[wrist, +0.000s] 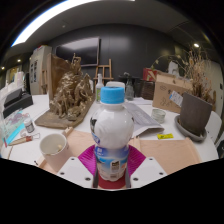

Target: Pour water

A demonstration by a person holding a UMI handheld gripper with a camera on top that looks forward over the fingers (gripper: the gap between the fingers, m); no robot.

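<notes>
Pinching the upright white plastic bottle with a blue cap (111,135) at frame centre, the tongs (112,172) sit right of the small white cup (53,148) (lower left).

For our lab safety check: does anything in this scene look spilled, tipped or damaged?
Nothing stands out. The white plastic bottle with a blue cap stands upright and capped in the gripper; the small white cup beside it sits upright, no spill visible.

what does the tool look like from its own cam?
The tool has two pale, whitish fingers with angular, faceted outer faces. Each carries a magenta pad on its inner face. No cables, markings or sleeve are visible.
</notes>
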